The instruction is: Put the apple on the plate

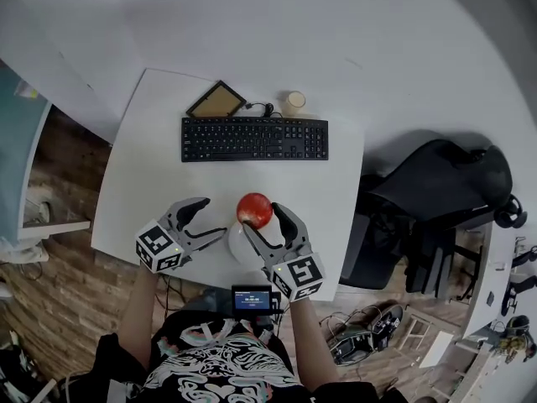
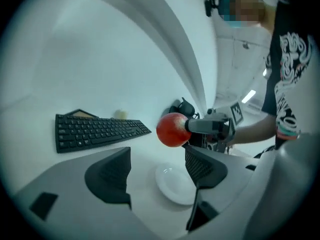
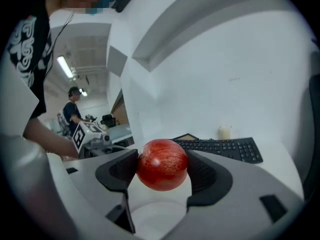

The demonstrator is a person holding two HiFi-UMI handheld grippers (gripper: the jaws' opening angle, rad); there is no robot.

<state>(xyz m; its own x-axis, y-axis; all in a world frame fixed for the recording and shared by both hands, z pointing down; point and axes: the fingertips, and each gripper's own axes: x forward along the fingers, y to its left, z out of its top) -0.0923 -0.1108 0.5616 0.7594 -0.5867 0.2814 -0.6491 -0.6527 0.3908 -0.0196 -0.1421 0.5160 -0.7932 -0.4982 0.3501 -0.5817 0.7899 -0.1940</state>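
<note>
A red apple (image 1: 254,210) (image 3: 162,164) (image 2: 172,129) is held in the air, with my right gripper (image 1: 262,222) (image 3: 162,170) shut on it. Directly below it a small white plate (image 2: 173,185) (image 3: 150,219) lies near the desk's front edge; in the head view only a sliver of the plate (image 1: 234,243) shows behind the right gripper. My left gripper (image 1: 204,219) (image 2: 157,170) hovers to the left of the plate, jaws apart and empty.
A black keyboard (image 1: 254,138) lies across the middle of the white desk (image 1: 143,183), with a framed brown board (image 1: 216,101) and a small cream cup (image 1: 294,102) behind it. A black office chair (image 1: 436,191) stands right of the desk. A small screen (image 1: 252,298) sits at the person's waist.
</note>
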